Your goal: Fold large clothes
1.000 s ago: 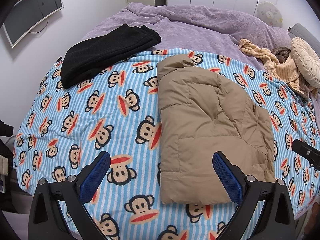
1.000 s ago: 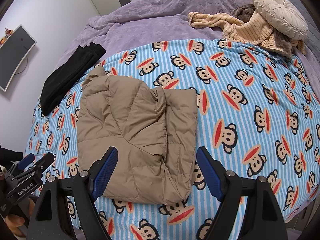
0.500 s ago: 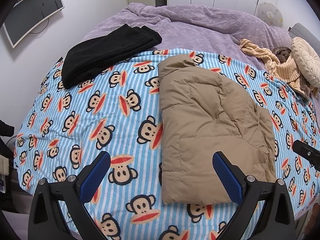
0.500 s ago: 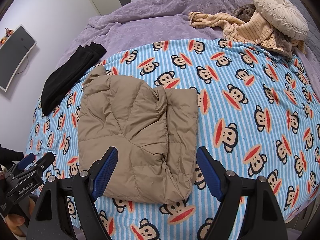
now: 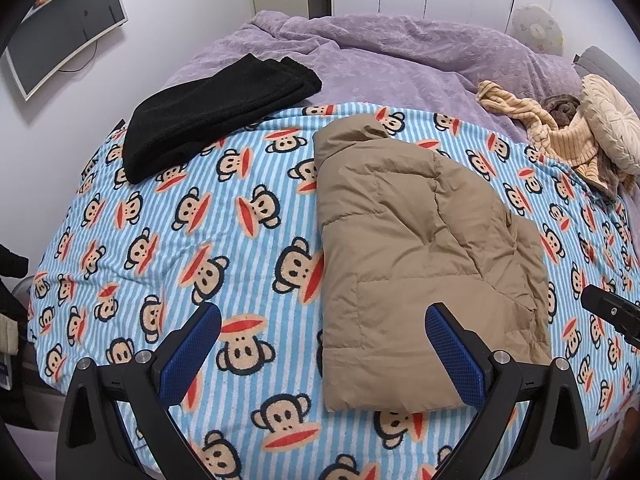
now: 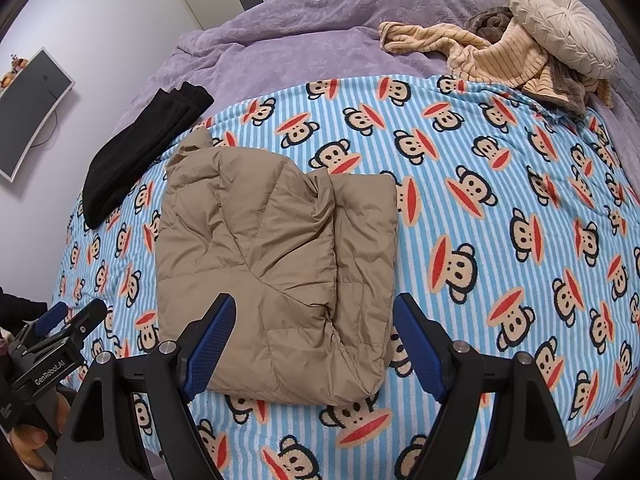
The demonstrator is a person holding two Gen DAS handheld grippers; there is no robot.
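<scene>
Overhead — both tongs [image 5: 322, 344] [image 6: 314, 338] agape, downtilted

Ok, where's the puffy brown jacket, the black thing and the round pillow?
tan puffer jacket [image 5: 420, 264]: left wrist view, middle of its folded top layer.
black folded garment [image 5: 208, 120]: left wrist view, centre of its top surface.
round cream pleated cushion [image 6: 560, 36]: right wrist view, near its centre button.

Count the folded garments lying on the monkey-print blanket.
2. A tan puffer jacket lies folded in the middle of the blanket. A black garment lies folded at the far left edge, partly on the purple cover. Others may be hidden out of frame.
</scene>
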